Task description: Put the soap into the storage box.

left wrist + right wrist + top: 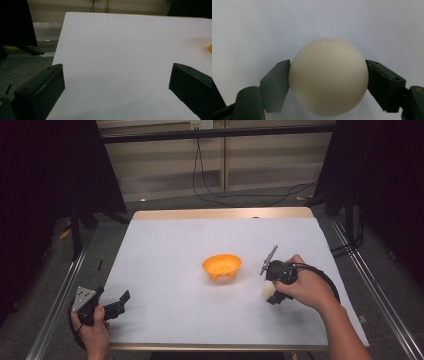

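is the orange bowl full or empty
Empty, as far as the high view shows: the orange bowl stands upright with only its orange inside visible. The cream ball is clamped in the right gripper, outside it.

**Two black hand-held grippers, bare forearms**

The left gripper [120, 301] is black with a grey three-cornered plate on top. The right gripper [270, 295] is black too, trailing a looped black cable. Each jaw is a blocky, dark, matte pad with small round screw holes. No sleeves show.
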### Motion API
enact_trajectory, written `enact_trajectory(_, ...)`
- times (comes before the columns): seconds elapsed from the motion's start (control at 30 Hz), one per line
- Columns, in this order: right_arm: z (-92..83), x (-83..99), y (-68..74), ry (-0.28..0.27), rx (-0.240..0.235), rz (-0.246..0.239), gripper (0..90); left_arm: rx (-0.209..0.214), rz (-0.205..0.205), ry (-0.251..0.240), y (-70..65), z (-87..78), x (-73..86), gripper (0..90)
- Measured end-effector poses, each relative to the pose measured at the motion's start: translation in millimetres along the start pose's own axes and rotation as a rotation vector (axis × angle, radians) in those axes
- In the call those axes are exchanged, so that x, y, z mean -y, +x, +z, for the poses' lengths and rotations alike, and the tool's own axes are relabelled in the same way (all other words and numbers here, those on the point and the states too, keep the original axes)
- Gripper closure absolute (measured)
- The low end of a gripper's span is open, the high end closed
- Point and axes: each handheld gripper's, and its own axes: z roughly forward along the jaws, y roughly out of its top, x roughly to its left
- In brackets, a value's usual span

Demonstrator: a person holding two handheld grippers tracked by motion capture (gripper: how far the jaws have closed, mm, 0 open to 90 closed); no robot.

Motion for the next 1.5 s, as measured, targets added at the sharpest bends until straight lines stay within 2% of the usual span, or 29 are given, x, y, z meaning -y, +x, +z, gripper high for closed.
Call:
enact_trajectory(0.37,-12.9,-18.3,-4.2,-0.013,-0.013,-0.024,23.9,-0.001,-0.001,0.000,-0.9,0.3,0.0,0.0)
enact_trajectory(0.53,-17.1,-28.5,-6.2,0.000,-0.021,-0.037,24.1,0.001,0.001,0.002,-0.4,0.5,-0.1,0.0)
enact_trajectory(0.57,-17.9,-30.5,-7.3,-0.002,-0.020,-0.054,24.1,0.000,0.000,0.002,-0.5,0.5,0.0,0.0)
enact_trajectory(0.67,-19.6,-34.9,-7.3,-0.003,-0.020,-0.059,24.1,-0.005,0.004,0.005,-0.3,0.4,-0.2,0.0)
enact_trajectory(0.77,-21.7,-43.9,-8.1,0.003,0.006,-0.071,24.1,-0.003,0.003,0.003,-0.1,0.4,-0.1,0.0)
enact_trajectory(1.0,-28.5,-60.6,-10.8,-0.019,-0.006,-0.093,24.1,-0.004,0.006,0.009,0.4,0.3,-0.3,0.0)
enact_trajectory(1.23,-30.4,-79.6,-12.4,-0.025,-0.014,-0.120,24.1,-0.001,-0.004,0.006,0.3,0.4,-0.2,0.0)
enact_trajectory(1.5,-32.3,-94.2,-12.2,-0.025,-0.022,-0.124,24.1,0.001,-0.006,0.006,0.5,0.5,-0.3,0.0)
